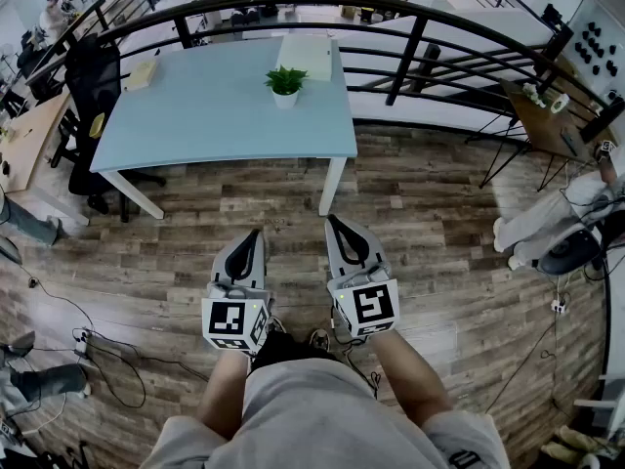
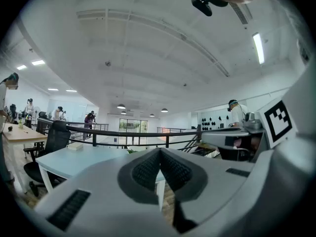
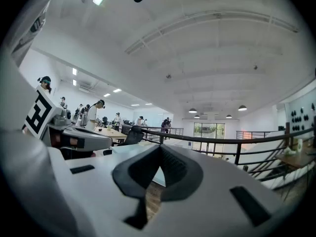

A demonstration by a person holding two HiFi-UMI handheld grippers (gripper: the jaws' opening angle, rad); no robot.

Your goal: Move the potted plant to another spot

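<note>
The potted plant (image 1: 285, 84), green leaves in a small white pot, stands upright near the far right of the light-blue table (image 1: 215, 115). Both grippers are held level over the wooden floor, well short of the table's near edge. My left gripper (image 1: 257, 234) is shut with nothing in it, and so is my right gripper (image 1: 333, 221). In the left gripper view the jaws (image 2: 159, 152) meet tip to tip, with a bit of the plant's green (image 2: 132, 151) just left of them. The right gripper view shows the right gripper (image 3: 160, 148) shut and holding nothing.
A black curved railing (image 1: 415, 37) runs behind the table. A black office chair (image 1: 93, 76) stands at the table's left end. A small box (image 1: 143, 73) and a white sheet (image 1: 308, 57) lie on the table. Cables (image 1: 93, 345) trail over the floor at left, and a person (image 1: 547, 225) sits at right.
</note>
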